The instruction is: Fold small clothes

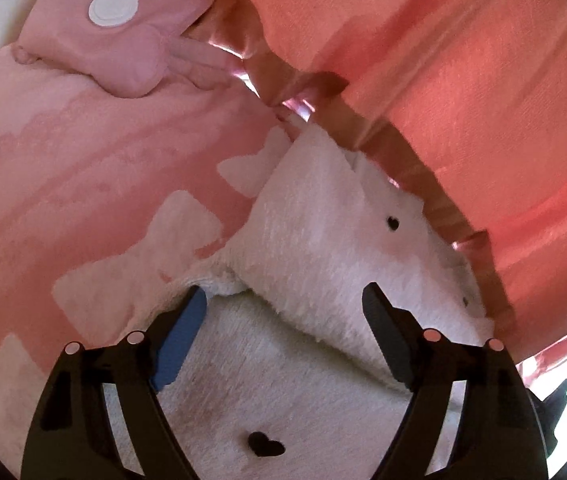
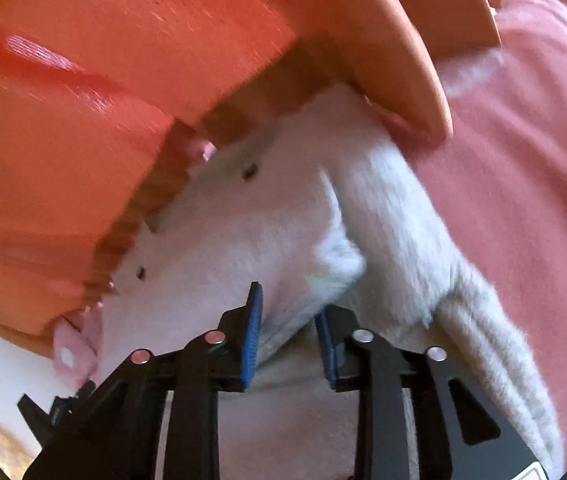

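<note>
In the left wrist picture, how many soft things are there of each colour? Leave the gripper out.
White: 1, the fluffy white garment with black hearts
Pink: 2, the fluffy pink blanket with pale bows and the small pink padded cushion with a white round disc
Total: 3

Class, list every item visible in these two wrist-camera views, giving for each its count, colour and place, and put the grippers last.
White fluffy garment: one, white with small black hearts, partly folded, in front of both grippers.
Pink blanket: one, pink with pale bow shapes, under the garment.
Pink padded item: one, pink with a white round disc, far left on the blanket.
Orange-red ridged surface: one, orange-red, behind the garment.
Left gripper: one, black with blue pads, jaws wide apart over the garment.
Right gripper: one, black with blue pads, garment fold between its jaws; grip unclear.
</note>
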`<state>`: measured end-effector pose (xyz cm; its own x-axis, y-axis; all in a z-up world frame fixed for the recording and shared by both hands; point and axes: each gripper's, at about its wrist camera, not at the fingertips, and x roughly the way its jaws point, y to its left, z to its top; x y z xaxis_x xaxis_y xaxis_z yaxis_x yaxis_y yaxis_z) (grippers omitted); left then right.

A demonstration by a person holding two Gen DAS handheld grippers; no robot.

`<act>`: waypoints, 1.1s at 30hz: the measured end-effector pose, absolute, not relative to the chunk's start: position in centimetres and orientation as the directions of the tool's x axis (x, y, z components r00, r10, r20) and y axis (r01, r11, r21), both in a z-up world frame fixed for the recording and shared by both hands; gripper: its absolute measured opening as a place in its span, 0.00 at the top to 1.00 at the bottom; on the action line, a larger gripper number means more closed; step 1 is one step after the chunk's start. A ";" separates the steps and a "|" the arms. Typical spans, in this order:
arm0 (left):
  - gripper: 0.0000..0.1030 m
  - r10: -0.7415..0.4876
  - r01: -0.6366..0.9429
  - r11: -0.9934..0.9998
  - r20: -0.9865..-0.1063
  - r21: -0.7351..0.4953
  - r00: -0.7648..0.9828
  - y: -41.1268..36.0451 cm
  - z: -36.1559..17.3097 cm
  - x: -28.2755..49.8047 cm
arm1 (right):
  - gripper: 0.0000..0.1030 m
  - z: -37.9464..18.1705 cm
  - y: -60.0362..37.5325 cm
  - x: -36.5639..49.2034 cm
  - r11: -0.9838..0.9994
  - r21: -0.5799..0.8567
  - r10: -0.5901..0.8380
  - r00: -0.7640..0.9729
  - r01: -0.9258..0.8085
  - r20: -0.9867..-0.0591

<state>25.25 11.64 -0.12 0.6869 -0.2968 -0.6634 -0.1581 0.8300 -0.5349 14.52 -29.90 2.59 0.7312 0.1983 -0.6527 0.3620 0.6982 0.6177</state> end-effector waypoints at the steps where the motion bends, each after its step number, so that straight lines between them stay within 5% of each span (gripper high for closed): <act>1: 0.25 -0.298 -0.159 0.827 -0.661 -0.539 0.689 11.7 -0.1 25.3 | 0.62 2.5 -29.8 14.7 0.709 0.600 0.186 0.722 0.371 -0.667; 3: 0.33 -0.285 -0.165 0.835 -0.670 -0.525 0.686 11.7 -0.2 25.6 | 0.65 1.1 -29.9 15.3 0.721 0.564 0.175 0.681 0.403 -0.711; 6: 0.57 -0.229 -0.190 0.866 -0.704 -0.463 0.672 11.5 -0.9 25.9 | 0.92 1.8 -29.1 15.6 0.772 0.503 0.136 0.673 0.387 -0.727; 9: 0.67 -0.216 -0.191 0.871 -0.702 -0.452 0.679 11.6 -0.5 25.9 | 0.92 8.0 -27.4 14.3 0.824 0.531 0.173 0.804 0.198 -0.569; 12: 0.67 -0.225 -0.195 0.863 -0.701 -0.466 0.677 12.0 -0.5 25.9 | 0.93 10.9 -27.0 13.1 0.853 0.514 0.181 0.873 0.091 -0.454; 16: 0.68 -0.220 -0.179 0.877 -0.704 -0.445 0.675 11.9 -0.7 25.7 | 0.93 2.7 -30.9 15.4 0.801 0.480 0.112 0.699 0.357 -0.706; 18: 0.68 -0.211 -0.175 0.885 -0.708 -0.431 0.674 11.7 -0.7 25.6 | 0.94 1.5 -32.2 14.9 0.732 0.565 0.161 0.709 0.381 -0.687; 21: 0.68 -0.193 -0.175 0.897 -0.714 -0.407 0.673 11.4 -0.6 25.7 | 0.94 5.9 -30.6 14.9 0.822 0.506 0.129 0.779 0.262 -0.613; 26: 0.67 -0.173 -0.168 0.912 -0.724 -0.374 0.668 11.0 -0.6 25.6 | 0.93 1.7 -31.3 16.1 0.802 0.471 0.129 0.663 0.367 -0.737; 30: 0.67 -0.175 -0.164 0.914 -0.726 -0.370 0.665 11.1 -0.7 25.6 | 0.93 5.9 -30.7 15.3 0.823 0.502 0.136 0.764 0.267 -0.630; 33: 0.67 -0.166 -0.163 0.919 -0.727 -0.359 0.666 10.9 -0.7 25.6 | 0.93 5.2 -30.6 15.6 0.838 0.470 0.121 0.745 0.278 -0.656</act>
